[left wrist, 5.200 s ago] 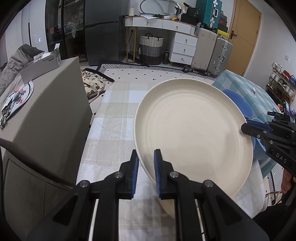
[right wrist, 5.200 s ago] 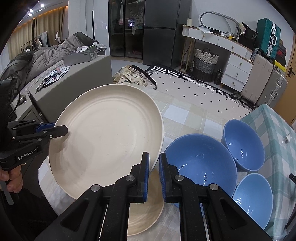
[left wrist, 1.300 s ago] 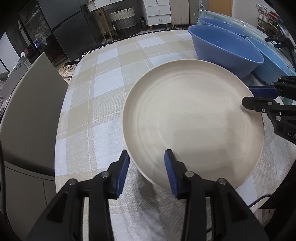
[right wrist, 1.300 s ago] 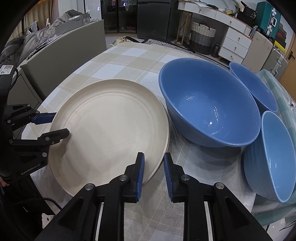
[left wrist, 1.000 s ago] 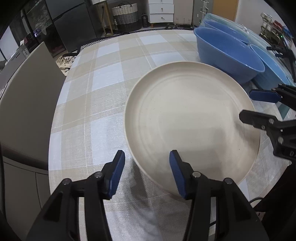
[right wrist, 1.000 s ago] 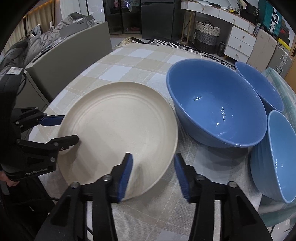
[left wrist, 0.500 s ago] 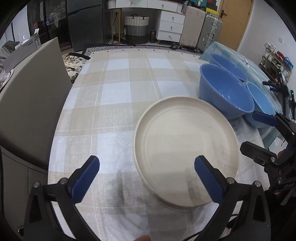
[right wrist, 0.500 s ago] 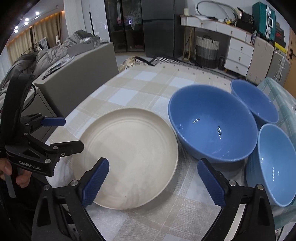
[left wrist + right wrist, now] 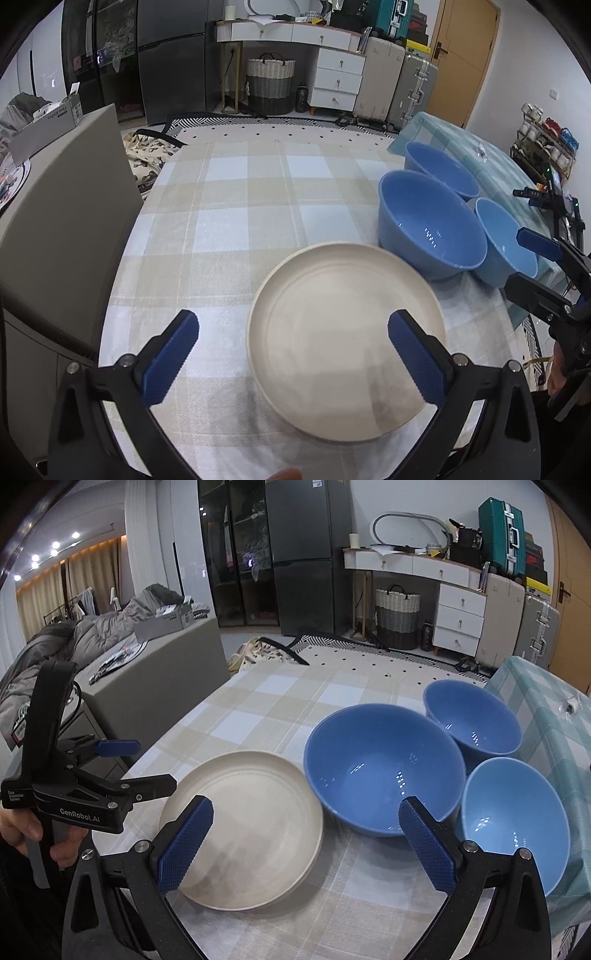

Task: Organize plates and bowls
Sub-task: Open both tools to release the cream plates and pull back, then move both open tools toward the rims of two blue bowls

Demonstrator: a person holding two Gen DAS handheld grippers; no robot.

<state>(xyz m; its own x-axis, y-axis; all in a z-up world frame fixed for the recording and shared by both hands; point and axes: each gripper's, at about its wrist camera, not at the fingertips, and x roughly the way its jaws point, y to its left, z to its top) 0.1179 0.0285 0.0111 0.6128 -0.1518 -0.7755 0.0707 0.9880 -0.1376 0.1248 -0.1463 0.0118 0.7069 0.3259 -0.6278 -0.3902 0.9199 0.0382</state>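
Observation:
A cream plate [image 9: 345, 334] lies flat on the checked tablecloth, resting on another cream plate whose rim shows beneath it in the right wrist view [image 9: 251, 823]. A large blue bowl [image 9: 430, 229] [image 9: 382, 770] stands right of it, with two smaller blue bowls [image 9: 441, 171] [image 9: 504, 234] behind and beside. My left gripper [image 9: 291, 345] is wide open and empty above the plate's near edge. My right gripper [image 9: 306, 843] is wide open and empty, held above the plate and large bowl. Each gripper shows in the other's view [image 9: 122, 768] [image 9: 535, 266].
A grey cabinet [image 9: 55, 206] stands close along the table's left side. A teal checked cloth [image 9: 554, 716] covers the surface to the right of the bowls. A wicker basket [image 9: 270, 86], drawers and suitcases stand on the floor beyond the table.
Both grippers let go of the cream plate after setting it down on the other plate, opened wide and pulled back and up from it.

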